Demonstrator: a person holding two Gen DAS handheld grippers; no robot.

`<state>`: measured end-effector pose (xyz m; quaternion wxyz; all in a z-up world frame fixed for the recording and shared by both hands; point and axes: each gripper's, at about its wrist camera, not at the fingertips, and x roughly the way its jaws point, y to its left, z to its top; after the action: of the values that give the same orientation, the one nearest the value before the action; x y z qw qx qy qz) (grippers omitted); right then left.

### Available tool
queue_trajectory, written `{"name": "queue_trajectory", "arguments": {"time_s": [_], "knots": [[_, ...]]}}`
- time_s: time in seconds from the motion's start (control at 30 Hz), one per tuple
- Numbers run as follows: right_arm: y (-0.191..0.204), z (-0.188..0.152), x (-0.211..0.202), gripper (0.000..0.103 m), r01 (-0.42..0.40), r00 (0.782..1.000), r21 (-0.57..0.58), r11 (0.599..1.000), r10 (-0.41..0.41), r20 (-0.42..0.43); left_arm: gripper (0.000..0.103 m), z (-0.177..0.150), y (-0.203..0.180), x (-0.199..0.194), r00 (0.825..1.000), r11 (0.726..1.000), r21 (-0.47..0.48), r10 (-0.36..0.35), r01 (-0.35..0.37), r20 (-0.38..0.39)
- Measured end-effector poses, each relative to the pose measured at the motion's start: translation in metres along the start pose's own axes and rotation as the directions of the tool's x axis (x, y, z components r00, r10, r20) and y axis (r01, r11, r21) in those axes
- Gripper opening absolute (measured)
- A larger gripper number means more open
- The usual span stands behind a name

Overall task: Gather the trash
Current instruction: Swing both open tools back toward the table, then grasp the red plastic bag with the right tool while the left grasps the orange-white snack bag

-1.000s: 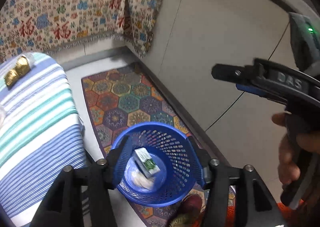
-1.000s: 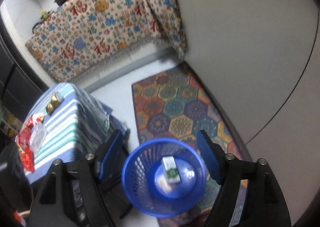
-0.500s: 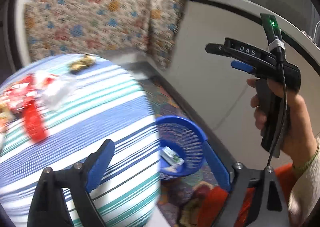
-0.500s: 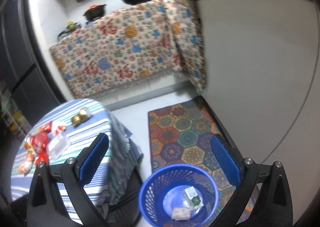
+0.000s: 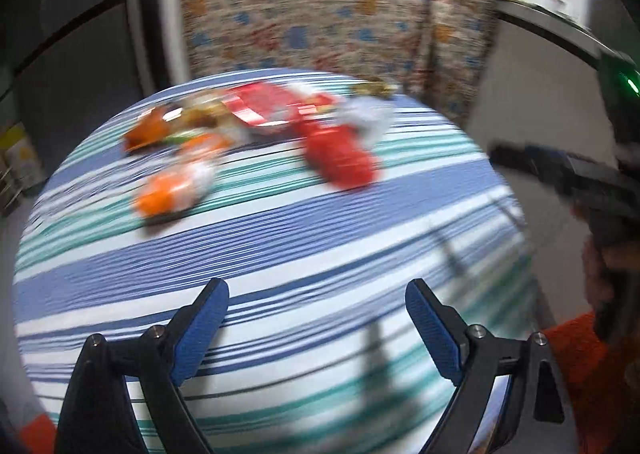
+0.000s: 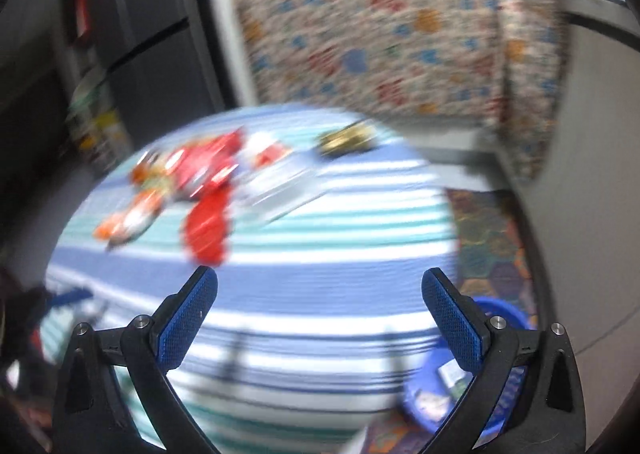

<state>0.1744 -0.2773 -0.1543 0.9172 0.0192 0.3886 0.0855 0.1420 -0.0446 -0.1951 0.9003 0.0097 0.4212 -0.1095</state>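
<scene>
Both views are blurred by motion. Trash lies on the far half of a table with a blue, white and teal striped cloth (image 5: 304, 254) (image 6: 320, 254): a red wrapper (image 5: 340, 157) (image 6: 208, 225), an orange and white packet (image 5: 176, 189) (image 6: 128, 221), a clear plastic bag (image 5: 368, 117) (image 6: 280, 189) and a gold wrapper (image 5: 374, 87) (image 6: 348, 137). My left gripper (image 5: 316, 324) hangs open over the near stripes with nothing between its jaws. My right gripper (image 6: 320, 318) is open and empty too. The blue bin (image 6: 436, 386) stands on the floor at the lower right, with a small carton and paper inside.
A patterned cloth (image 5: 320, 17) hangs over the counter behind the table, with pots on top. A hexagon rug (image 6: 488, 238) lies on the floor right of the table. The other gripper and the hand holding it (image 5: 600, 205) show at the right edge of the left wrist view.
Both grippers have swung left from above the blue bin to over the striped table, and their jaws stand wider. The trash pile has come into the middle of both views.
</scene>
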Motion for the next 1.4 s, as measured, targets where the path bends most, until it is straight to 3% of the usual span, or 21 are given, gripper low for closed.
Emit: {"name": "queue_trajectory", "arguments": {"time_s": [0.17, 0.3, 0.4, 0.57, 0.83, 1.4], "knots": [[0.052, -0.015, 0.043, 0.101, -0.059, 0.991, -0.086, 0.995, 0.048, -0.122, 0.092, -0.005, 0.046, 0.013, 0.996, 0.996, -0.053, 0.072, -0.075, -0.053], [0.062, -0.017, 0.068, 0.1, -0.068, 0.982, -0.103, 0.992, 0.048, -0.185, 0.092, -0.002, 0.067, 0.024, 0.989, 0.993, -0.041, 0.109, -0.113, -0.099], [0.065, -0.015, 0.081, 0.102, -0.069, 0.975, -0.084, 0.994, 0.05, -0.217, 0.099, 0.007, 0.073, 0.034, 0.988, 0.994, -0.016, 0.102, -0.104, -0.119], [0.082, -0.005, 0.1, 0.102, -0.028, 0.976, -0.156, 0.987, -0.006, -0.217, 0.103, 0.028, 0.092, 0.052, 0.99, 0.996, 0.002, 0.086, -0.087, -0.111], [0.094, 0.018, 0.13, 0.103, -0.05, 0.975, -0.189, 0.981, 0.007, -0.221, 0.103, 0.05, 0.104, 0.071, 0.993, 0.997, 0.017, 0.071, -0.07, -0.094], [0.092, 0.018, 0.13, 0.103, -0.086, 0.973, -0.216, 0.973, 0.036, -0.226, 0.103, 0.053, 0.102, 0.073, 0.993, 0.998, 0.022, 0.067, -0.065, -0.097]]}}
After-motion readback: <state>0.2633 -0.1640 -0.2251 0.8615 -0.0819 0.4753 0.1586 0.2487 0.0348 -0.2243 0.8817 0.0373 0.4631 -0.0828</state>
